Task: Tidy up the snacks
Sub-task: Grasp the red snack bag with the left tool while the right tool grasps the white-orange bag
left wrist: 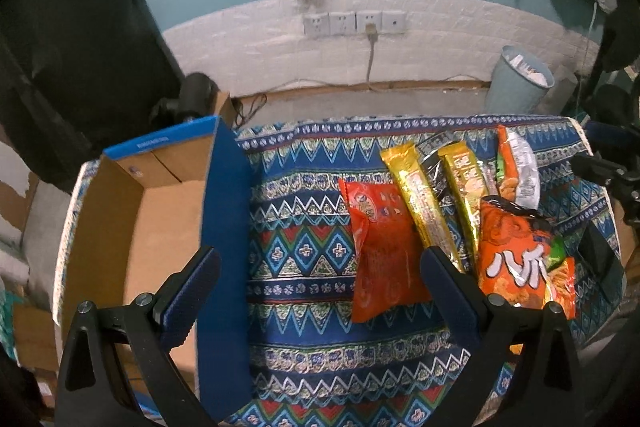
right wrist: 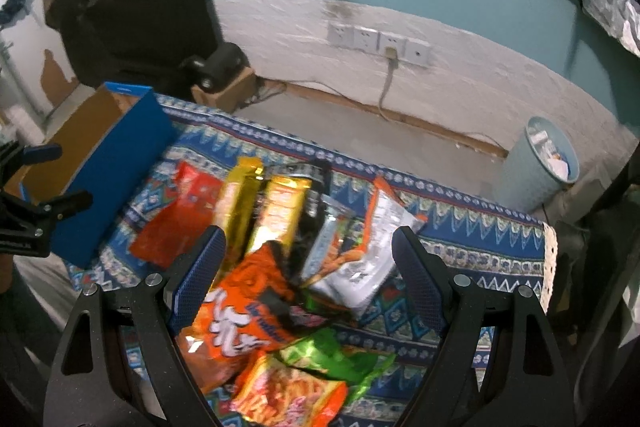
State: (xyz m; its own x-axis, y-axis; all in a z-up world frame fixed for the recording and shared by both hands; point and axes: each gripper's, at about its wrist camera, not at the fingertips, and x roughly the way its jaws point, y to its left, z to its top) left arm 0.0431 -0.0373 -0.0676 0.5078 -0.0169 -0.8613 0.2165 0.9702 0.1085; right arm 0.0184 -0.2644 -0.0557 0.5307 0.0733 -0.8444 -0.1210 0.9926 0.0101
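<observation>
My left gripper (left wrist: 320, 291) hangs spread wide with nothing in it, its right finger covering part of the red packet (left wrist: 380, 251). My right gripper (right wrist: 308, 279) gapes just as wide over the orange bag (right wrist: 240, 311), gripping nothing. Beyond, gold sticks (right wrist: 240, 211) overlap a dark packet I can't identify. The cardboard box (left wrist: 132, 227) sits left, cut off.

Left wrist cam: above the patterned tablecloth (left wrist: 304, 227), looking down and forward toward the outlet wall, close in; cardboard box (left wrist: 132, 227) at left, snack pile (left wrist: 460, 219) at right. Right wrist cam: nearer the snack pile (right wrist: 280, 267), angled left; box (right wrist: 100, 155) far left. Shared – cloth, box, snacks, outlets (left wrist: 354, 23), bin (right wrist: 548, 155).
</observation>
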